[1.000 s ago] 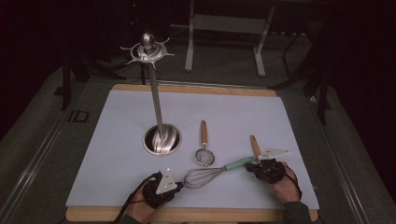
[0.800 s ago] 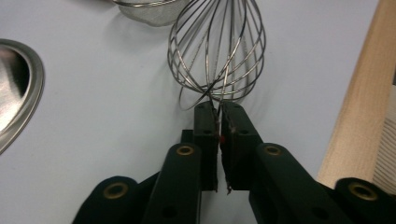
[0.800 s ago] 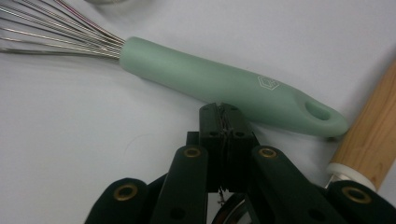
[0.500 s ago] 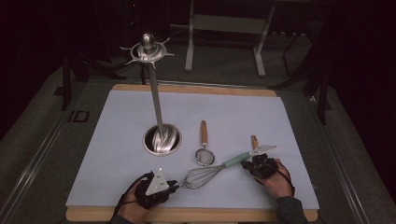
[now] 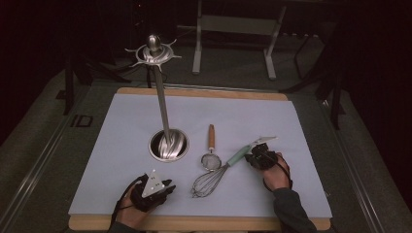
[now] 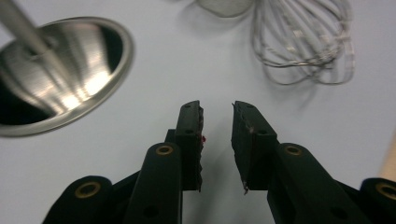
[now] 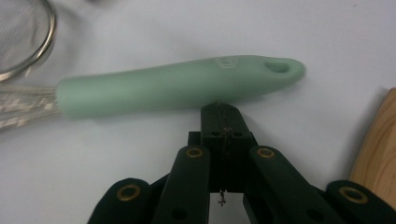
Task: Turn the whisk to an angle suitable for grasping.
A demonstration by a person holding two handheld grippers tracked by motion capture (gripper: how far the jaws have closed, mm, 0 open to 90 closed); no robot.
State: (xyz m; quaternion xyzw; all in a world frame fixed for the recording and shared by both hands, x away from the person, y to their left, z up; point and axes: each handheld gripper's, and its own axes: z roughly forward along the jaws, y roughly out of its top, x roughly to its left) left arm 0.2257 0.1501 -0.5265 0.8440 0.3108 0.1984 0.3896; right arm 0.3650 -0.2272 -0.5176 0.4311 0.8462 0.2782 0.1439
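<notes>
Whisk (image 5: 214, 178) lies at 6 o'clock on the tabletop (image 5: 121, 145). Right tongs (image 7: 223, 109) closed, nosing its green handle — a shove could roll it into the strainer (image 5: 211, 158). Left tongs (image 6: 217, 109), empty, have just been opening.

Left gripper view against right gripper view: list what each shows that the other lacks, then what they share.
Left gripper view, not the right: the stand's steel base, and the left claw, whose jaws have just been opening with nothing between them. Right gripper view, not the left: the whisk's mint-green handle, with the shut right claw at its side. Both: the whisk's wires and the white mat.
</notes>
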